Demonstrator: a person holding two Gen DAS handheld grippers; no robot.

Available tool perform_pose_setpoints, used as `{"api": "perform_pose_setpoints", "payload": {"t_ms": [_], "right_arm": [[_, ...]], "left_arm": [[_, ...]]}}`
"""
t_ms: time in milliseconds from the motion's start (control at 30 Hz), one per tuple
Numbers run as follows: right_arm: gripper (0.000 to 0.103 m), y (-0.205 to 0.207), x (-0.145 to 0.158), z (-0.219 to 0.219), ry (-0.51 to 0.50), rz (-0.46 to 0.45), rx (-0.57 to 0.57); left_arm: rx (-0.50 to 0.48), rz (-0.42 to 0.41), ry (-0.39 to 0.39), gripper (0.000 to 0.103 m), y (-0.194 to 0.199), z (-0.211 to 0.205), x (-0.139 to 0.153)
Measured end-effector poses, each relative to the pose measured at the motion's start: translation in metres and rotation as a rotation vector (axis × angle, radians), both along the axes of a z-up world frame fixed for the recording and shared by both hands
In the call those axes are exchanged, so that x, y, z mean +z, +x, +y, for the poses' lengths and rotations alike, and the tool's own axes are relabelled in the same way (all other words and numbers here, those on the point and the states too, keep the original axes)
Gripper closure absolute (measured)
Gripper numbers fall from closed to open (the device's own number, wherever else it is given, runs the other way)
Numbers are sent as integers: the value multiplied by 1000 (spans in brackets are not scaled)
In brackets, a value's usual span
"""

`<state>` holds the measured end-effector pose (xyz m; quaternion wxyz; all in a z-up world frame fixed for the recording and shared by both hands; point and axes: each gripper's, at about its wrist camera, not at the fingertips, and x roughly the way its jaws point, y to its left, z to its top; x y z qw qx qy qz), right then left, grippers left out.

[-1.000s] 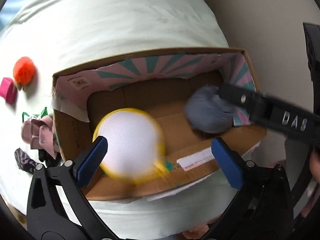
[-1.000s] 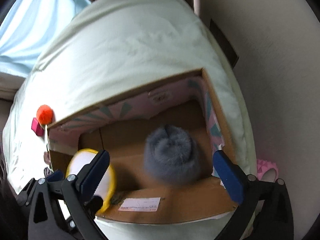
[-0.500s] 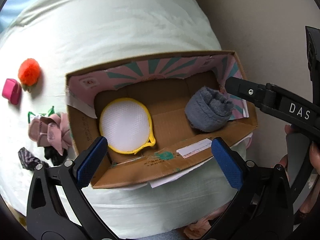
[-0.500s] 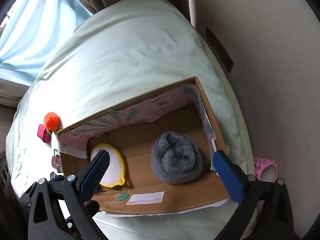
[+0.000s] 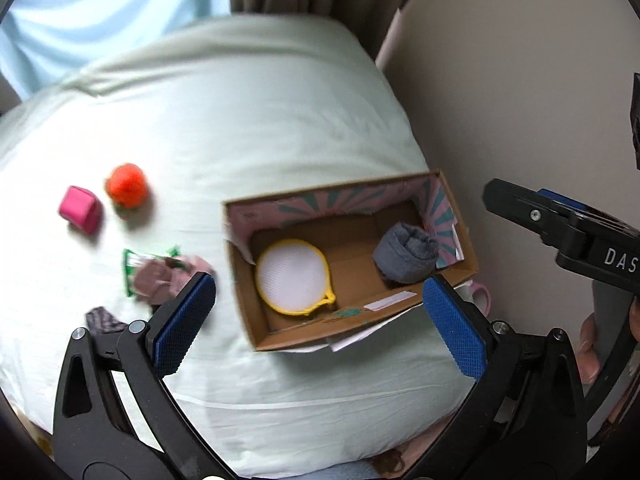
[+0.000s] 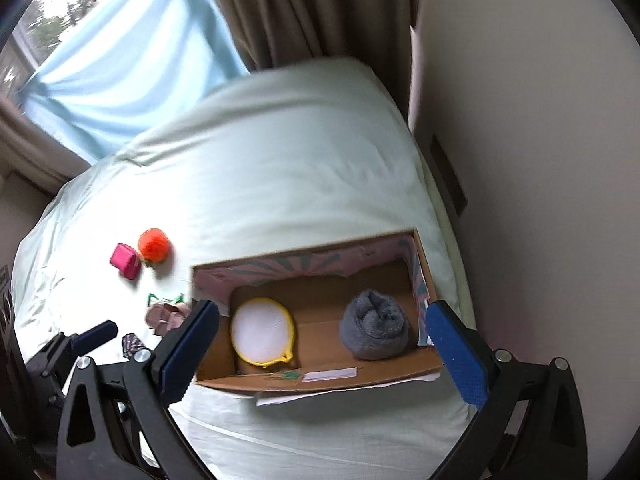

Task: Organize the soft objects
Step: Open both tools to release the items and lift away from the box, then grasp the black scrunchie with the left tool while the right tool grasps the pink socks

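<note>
Both claws hang above the bed with their blue-padded fingers spread wide and nothing between them. The left claw point(image 5: 320, 322) frames the near-left part of the cardboard box point(image 5: 466, 258) without touching it. The right claw point(image 6: 320, 348) spans almost the whole width of the same box, also clear of it. In the left wrist view one arm of the right claw reaches in from the right, with part of the hand point(image 5: 590, 354) that grips its handle just visible.

The box sits on the right side of the pale green bed point(image 5: 248, 120), close to the wall. Inside it, the round white mesh pouch with a yellow rim point(image 5: 294, 276) lies flat at the left end, and the rolled grey fuzzy sock point(image 5: 406, 258) rests at the right end, well apart from the pouch.

Left of the box, loose on the bedcover, lie an orange pompom point(image 5: 127, 185) just beside a pink cube point(image 5: 80, 209), and nearer, a mauve fabric bundle point(image 5: 170, 280) with something green under it, and a dark patterned piece point(image 5: 102, 320) partly hidden behind the left claw's finger.

At the far end hang a brown curtain point(image 6: 316, 12) and a light blue curtain point(image 6: 120, 64); a plain beige wall point(image 6: 520, 120) runs along the right.
</note>
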<state>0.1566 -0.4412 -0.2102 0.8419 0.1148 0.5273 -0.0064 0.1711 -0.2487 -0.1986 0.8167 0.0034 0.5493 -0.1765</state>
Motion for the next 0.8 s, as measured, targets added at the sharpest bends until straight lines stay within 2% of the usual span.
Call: {"api": "perform_pose_setpoints", "payload": {"t_ms": [167, 300, 600, 800], "right_arm": [[0, -21, 48, 34, -40, -80, 48], [0, -40, 78, 73, -48, -140, 96], [0, -92, 118, 152, -62, -272, 124], [0, -115, 124, 197, -60, -309, 136]], "left_arm": [[54, -99, -18, 0, -23, 52, 46], [97, -162, -21, 0, -40, 93, 71], [185, -286, -7, 0, -94, 202, 111], [219, -322, -15, 0, -120, 270, 121]]}}
